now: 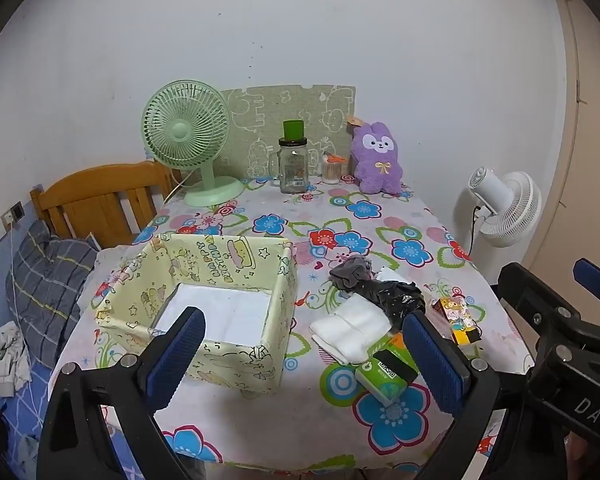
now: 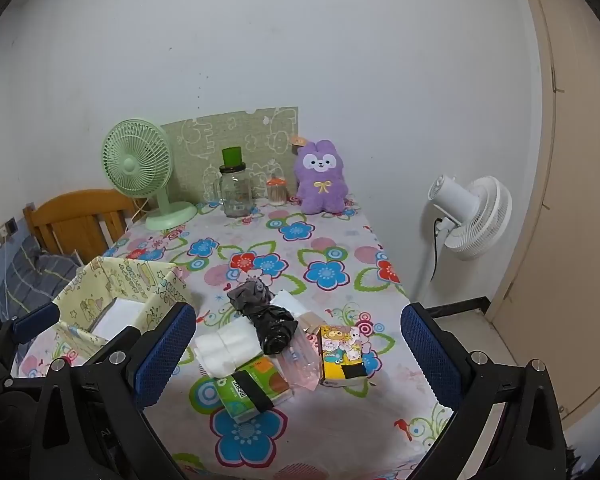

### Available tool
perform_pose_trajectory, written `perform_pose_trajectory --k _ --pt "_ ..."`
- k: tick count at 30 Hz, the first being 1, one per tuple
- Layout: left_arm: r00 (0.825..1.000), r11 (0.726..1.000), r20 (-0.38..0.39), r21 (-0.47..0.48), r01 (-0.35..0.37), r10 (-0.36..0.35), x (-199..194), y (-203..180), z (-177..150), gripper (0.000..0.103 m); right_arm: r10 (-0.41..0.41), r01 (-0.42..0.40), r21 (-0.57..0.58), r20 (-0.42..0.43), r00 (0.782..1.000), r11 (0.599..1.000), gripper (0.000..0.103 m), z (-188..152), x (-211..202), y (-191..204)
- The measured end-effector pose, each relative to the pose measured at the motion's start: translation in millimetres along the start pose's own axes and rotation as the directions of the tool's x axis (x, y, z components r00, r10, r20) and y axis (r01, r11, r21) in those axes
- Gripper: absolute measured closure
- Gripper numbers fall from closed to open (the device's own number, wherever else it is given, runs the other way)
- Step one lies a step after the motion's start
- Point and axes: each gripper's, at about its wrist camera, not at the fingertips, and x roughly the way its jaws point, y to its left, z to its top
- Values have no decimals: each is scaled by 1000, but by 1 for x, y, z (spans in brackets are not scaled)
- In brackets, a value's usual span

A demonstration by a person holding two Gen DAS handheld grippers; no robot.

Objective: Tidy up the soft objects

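Both the left hand-held gripper (image 1: 304, 354) and the right hand-held gripper (image 2: 298, 354) hover with fingers spread wide, grasping nothing. On the flowered worktop (image 2: 328, 240), just right of the yellow fabric box (image 1: 236, 256), lie the soft objects: folded white cloth (image 1: 350, 330), black plastic bag (image 1: 396, 300), grey rag (image 1: 350, 272), green tissue pack (image 2: 256, 394), and yellow tissue pack (image 2: 342, 356).
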Motion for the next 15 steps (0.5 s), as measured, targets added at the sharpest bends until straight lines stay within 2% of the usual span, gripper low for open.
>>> perform_pose_trajectory --k 15 --pt "1000 1000 -1 -1 0 0 -1 1 -1 3 -5 5 0 3 1000 1000 0 -1 -2 3"
